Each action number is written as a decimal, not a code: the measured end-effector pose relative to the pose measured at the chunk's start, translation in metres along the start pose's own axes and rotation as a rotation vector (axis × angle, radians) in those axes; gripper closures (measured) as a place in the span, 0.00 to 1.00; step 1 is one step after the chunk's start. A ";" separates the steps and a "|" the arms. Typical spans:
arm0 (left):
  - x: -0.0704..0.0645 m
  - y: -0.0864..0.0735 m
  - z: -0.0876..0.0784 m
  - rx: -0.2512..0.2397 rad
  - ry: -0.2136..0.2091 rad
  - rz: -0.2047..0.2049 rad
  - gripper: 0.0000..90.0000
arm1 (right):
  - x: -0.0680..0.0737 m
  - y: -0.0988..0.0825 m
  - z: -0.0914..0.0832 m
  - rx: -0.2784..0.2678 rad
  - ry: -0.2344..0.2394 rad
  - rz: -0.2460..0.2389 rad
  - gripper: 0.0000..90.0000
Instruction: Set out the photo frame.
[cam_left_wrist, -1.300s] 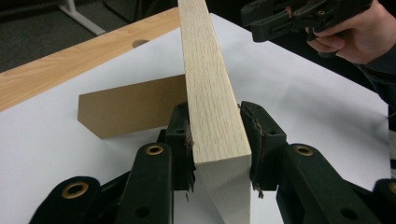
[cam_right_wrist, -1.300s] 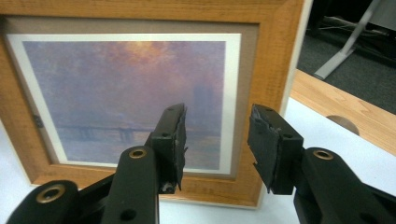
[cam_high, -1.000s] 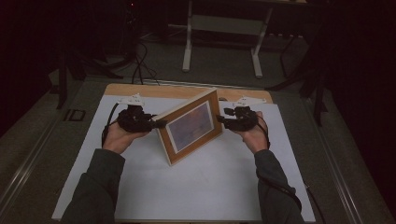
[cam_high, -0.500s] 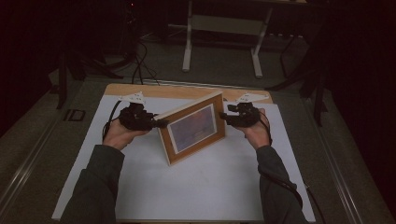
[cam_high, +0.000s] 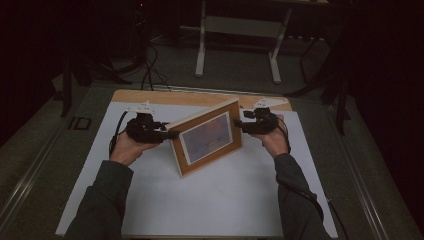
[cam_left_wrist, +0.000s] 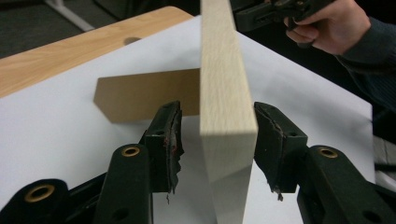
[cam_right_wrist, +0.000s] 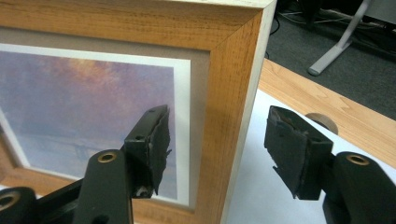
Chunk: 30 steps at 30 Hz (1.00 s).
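A wooden picture frame (cam_high: 207, 142) with a purple-toned print stands upright on the white sheet (cam_high: 200, 205), propped by a brown back leg (cam_left_wrist: 144, 95). My left gripper (cam_high: 172, 134) straddles the frame's left end (cam_left_wrist: 224, 84). Its jaws have just been opening, and a gap shows on each side of the wood. My right gripper (cam_high: 237, 124) straddles the right edge (cam_right_wrist: 229, 93). It has also just been opening, with neither pad (cam_right_wrist: 156, 140) touching the frame. In the left gripper view, the right gripper (cam_left_wrist: 261, 14) shows at the frame's far end.
A strip of bare wooden tabletop (cam_high: 165, 97) runs along the back of the sheet, with a round hole (cam_right_wrist: 322, 122) in it. Beyond the table, white metal legs (cam_high: 200, 45) and cables (cam_high: 150, 65) lie on the dark floor.
The frame and both hands keep about the same places. The frame has shifted only very slightly.
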<state>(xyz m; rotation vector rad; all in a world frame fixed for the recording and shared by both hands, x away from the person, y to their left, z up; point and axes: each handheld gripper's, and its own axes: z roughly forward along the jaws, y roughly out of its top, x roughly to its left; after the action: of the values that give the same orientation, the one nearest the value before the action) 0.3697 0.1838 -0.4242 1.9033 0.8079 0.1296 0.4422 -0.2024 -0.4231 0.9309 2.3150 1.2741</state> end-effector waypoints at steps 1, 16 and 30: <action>-0.001 -0.003 -0.001 -0.007 0.006 -0.008 0.58 | -0.001 0.001 0.003 -0.011 0.014 0.012 0.42; -0.021 -0.009 -0.005 -0.038 0.104 -0.035 0.69 | -0.009 0.013 0.011 -0.052 0.089 0.040 0.35; -0.022 -0.007 -0.002 -0.042 0.106 -0.047 0.70 | -0.012 0.019 0.018 -0.066 0.123 0.052 0.37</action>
<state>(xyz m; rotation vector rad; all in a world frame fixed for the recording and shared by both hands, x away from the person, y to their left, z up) 0.3481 0.1742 -0.4238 1.8493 0.9133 0.2180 0.4686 -0.1919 -0.4173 0.9205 2.3382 1.4581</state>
